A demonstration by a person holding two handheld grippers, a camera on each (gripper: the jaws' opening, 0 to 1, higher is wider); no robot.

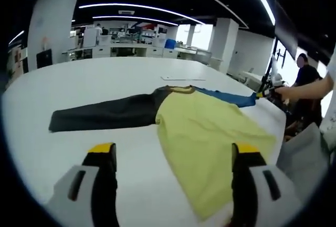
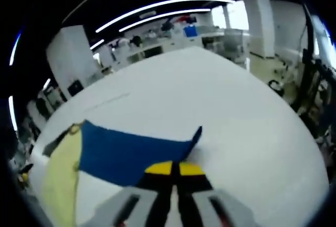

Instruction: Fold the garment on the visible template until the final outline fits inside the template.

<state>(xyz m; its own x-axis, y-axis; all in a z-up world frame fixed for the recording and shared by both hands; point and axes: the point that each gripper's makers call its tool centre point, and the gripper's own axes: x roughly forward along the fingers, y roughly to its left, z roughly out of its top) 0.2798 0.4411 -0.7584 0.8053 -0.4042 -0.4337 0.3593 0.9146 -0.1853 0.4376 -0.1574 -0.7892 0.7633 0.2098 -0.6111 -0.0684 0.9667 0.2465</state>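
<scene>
Two sleeves still spread wide: the garment point(image 1: 205, 132) lies flat on the white surface point(image 1: 94, 85), dark sleeve point(image 1: 105, 114) out left, yellow body centre, blue sleeve point(image 2: 128, 153) right. Left hand-held gripper point(image 1: 173, 158) hovers agape, empty. Right hand-held gripper point(image 2: 172, 168) pinches the blue sleeve's edge. No template discernible; folding barely begun.

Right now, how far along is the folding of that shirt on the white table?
Barely begun. The yellow shirt body lies spread flat on the white table, its dark grey sleeve stretched out unfolded. In hand: the right gripper, jaws closed, pinches the blue sleeve at its end. The left gripper hangs open by the hem. All folds remain.
</scene>
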